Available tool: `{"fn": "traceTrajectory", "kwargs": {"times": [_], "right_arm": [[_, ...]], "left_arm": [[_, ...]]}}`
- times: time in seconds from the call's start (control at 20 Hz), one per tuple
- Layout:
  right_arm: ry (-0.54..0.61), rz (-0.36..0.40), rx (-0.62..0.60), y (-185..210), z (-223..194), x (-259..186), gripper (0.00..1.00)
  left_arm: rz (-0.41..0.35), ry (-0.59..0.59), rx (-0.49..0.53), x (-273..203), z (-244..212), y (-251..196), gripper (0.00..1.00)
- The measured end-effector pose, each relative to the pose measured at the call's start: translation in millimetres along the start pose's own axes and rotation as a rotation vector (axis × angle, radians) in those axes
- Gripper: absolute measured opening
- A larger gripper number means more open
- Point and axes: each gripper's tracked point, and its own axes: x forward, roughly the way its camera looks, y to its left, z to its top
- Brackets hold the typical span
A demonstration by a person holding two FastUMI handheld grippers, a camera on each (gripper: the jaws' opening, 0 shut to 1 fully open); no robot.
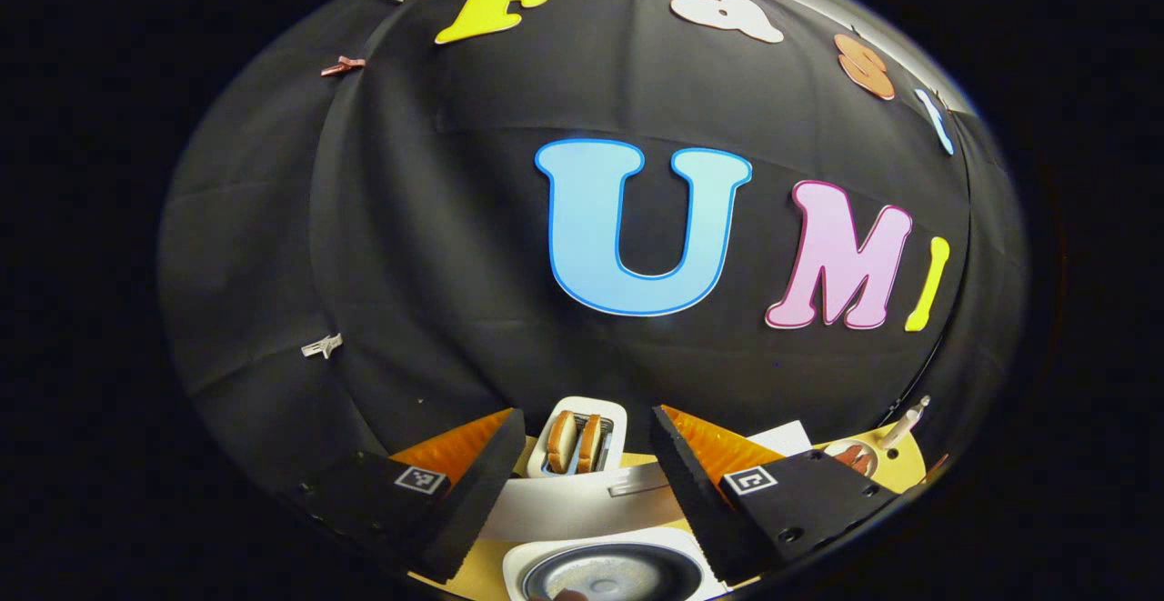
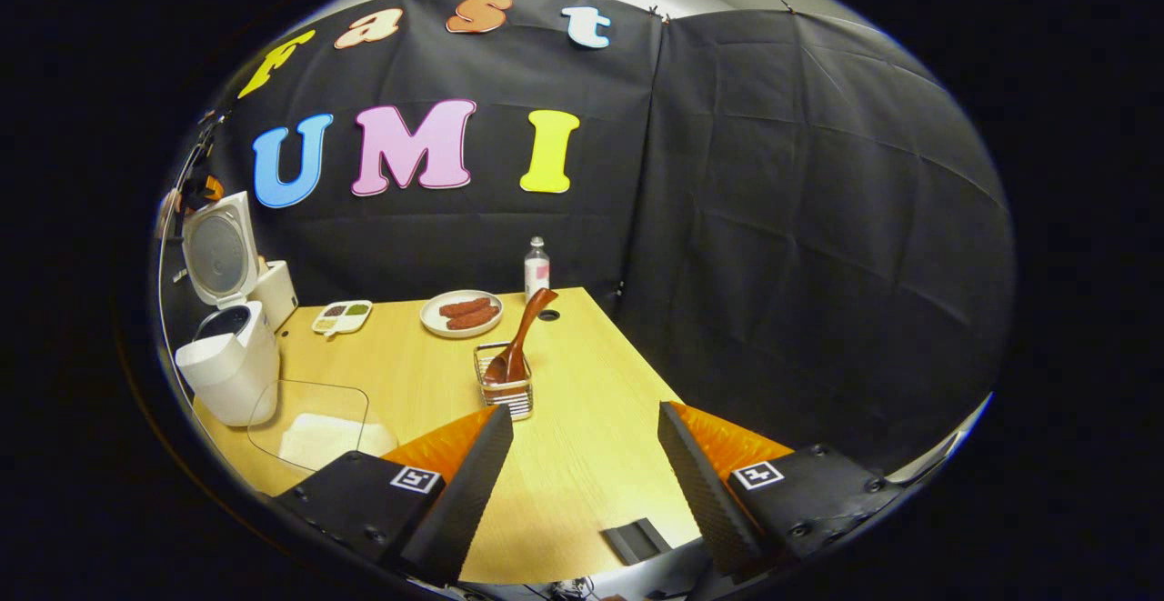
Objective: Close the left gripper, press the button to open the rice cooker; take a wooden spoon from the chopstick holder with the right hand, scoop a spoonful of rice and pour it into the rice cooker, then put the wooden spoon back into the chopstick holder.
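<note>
The white rice cooker (image 2: 232, 369) stands at the table's left edge with its lid (image 2: 218, 255) raised. In the left gripper view its dark inner pot (image 1: 607, 575) lies right below my left gripper (image 1: 589, 428), which is open and holds nothing, and the raised lid (image 1: 573, 510) crosses between the fingers. The wooden spoon (image 2: 520, 337) leans in the wire chopstick holder (image 2: 506, 392) at mid-table. My right gripper (image 2: 587, 415) is open and empty, just short of the holder and slightly to its right. A clear glass container of rice (image 2: 314, 428) sits in front of the cooker.
A white toaster (image 1: 582, 442) with bread slices stands behind the cooker. A plate of sausages (image 2: 461, 313), a small bottle (image 2: 536, 269) and a seasoning dish (image 2: 343, 315) line the table's far side. A small dark block (image 2: 637, 539) lies near the front edge.
</note>
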Motion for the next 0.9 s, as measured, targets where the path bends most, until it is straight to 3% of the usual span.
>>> {"fn": "traceTrajectory", "kwargs": {"times": [0.2,0.5,0.9], "right_arm": [[-0.009,0.024,-0.031,18,-3,5,0.99],[-0.038,0.109,-0.032,52,5,14,0.99],[-0.065,0.203,-0.012,76,11,18,0.99]], "left_arm": [[-0.027,0.045,-0.004,3,-9,-14,0.98],[-0.062,0.133,-0.017,-38,-35,-28,0.98],[-0.08,0.243,-0.03,-115,-125,-58,0.96]]}}
